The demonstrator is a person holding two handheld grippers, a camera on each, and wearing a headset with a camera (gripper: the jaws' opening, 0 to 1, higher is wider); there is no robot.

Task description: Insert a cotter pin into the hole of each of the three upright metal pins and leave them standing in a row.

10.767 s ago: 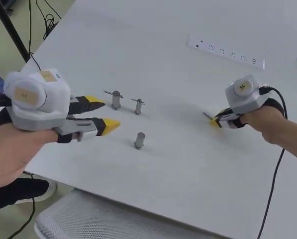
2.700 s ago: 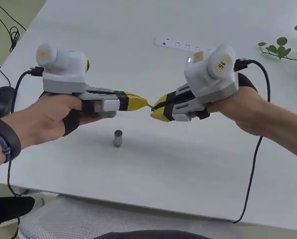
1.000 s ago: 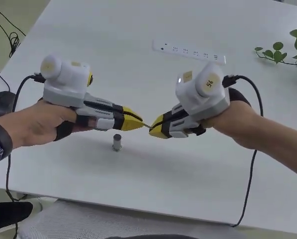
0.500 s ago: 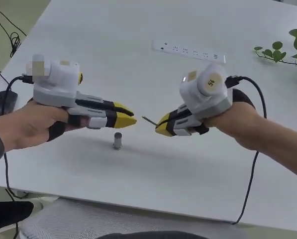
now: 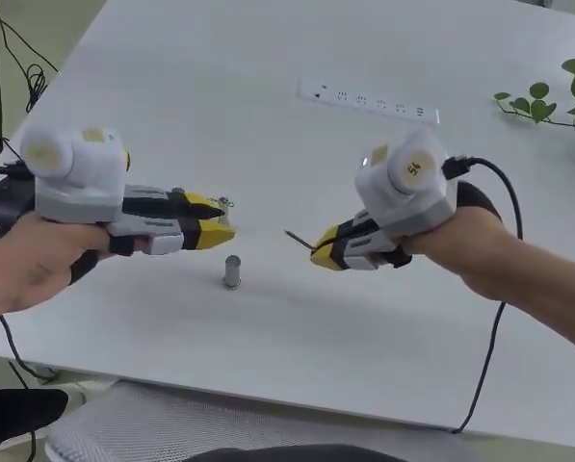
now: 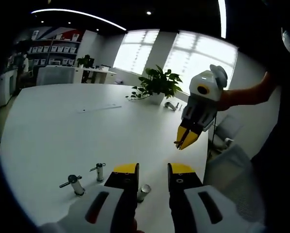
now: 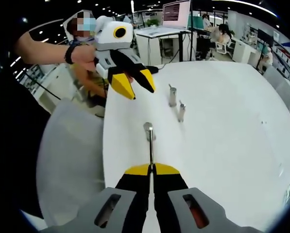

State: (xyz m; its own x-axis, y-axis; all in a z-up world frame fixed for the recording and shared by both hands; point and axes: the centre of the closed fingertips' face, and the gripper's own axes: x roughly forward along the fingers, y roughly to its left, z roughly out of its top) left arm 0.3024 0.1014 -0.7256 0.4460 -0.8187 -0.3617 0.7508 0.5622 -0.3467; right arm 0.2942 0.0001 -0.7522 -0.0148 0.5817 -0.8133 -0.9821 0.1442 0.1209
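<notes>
Two tongs hang above the white table point(image 5: 297, 327), one in each of my hands, tips turned toward each other with a gap between. My right tongs point(image 5: 318, 248) are clenched on a cotter pin point(image 5: 297, 238), gripping it by one end so that the rest sticks straight out ahead of the yellow tips. In the right gripper view it runs up the middle toward the bare metal pin point(image 7: 148, 127), which stands on the table beyond it. My left tongs point(image 5: 220, 219) are released, the two jaws apart with nothing between them. In the head view the bare metal pin stands upright on the table, below and between the two sets of tips, touched by neither. In the left gripper view two more upright pins stand side by side to the left of my jaws, the nearer pin point(image 6: 76, 184) and the farther pin point(image 6: 100, 171), each with a thin bar across its top. The bare one stands apart from them. A power strip point(image 5: 369, 101) lies far across the table, and a plant point(image 5: 557, 87) shows at the right edge
</notes>
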